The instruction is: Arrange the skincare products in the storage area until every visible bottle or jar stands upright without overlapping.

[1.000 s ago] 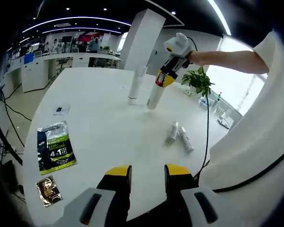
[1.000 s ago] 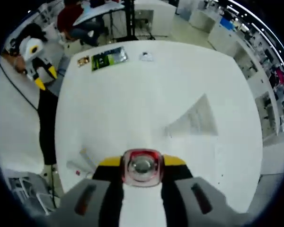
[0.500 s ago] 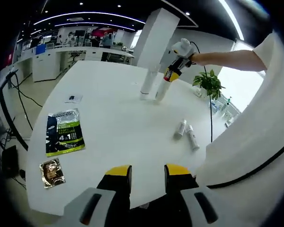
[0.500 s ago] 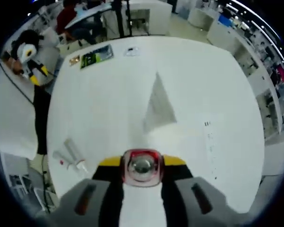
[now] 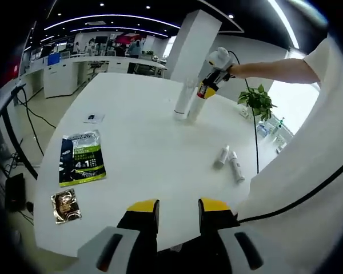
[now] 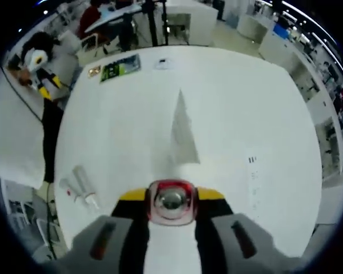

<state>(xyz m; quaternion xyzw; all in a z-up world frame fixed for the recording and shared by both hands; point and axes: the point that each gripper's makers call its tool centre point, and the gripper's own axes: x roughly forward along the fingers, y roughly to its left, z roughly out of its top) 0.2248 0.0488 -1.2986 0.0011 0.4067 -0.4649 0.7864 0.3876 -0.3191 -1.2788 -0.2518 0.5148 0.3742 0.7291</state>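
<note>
My right gripper is shut on a white bottle with a red-rimmed cap. In the left gripper view that bottle stands upright on the white table, held from above by the right gripper. A tall white tube stands close beside it; the right gripper view shows this tube from above, just ahead of the jaws. Two small white tubes lie flat side by side near the table edge, and these lying tubes appear at lower left. My left gripper hangs open over the near edge, holding nothing.
A green packet, a small brown sachet and a small card lie on the table's left side. A potted plant stands beyond the far right edge. A person's arm reaches over the table. Desks and cables surround the table.
My right gripper has carried its bottle closer to the tall standing tube, which now sits straight ahead of its jaws. The left gripper's view has drawn back slightly.
</note>
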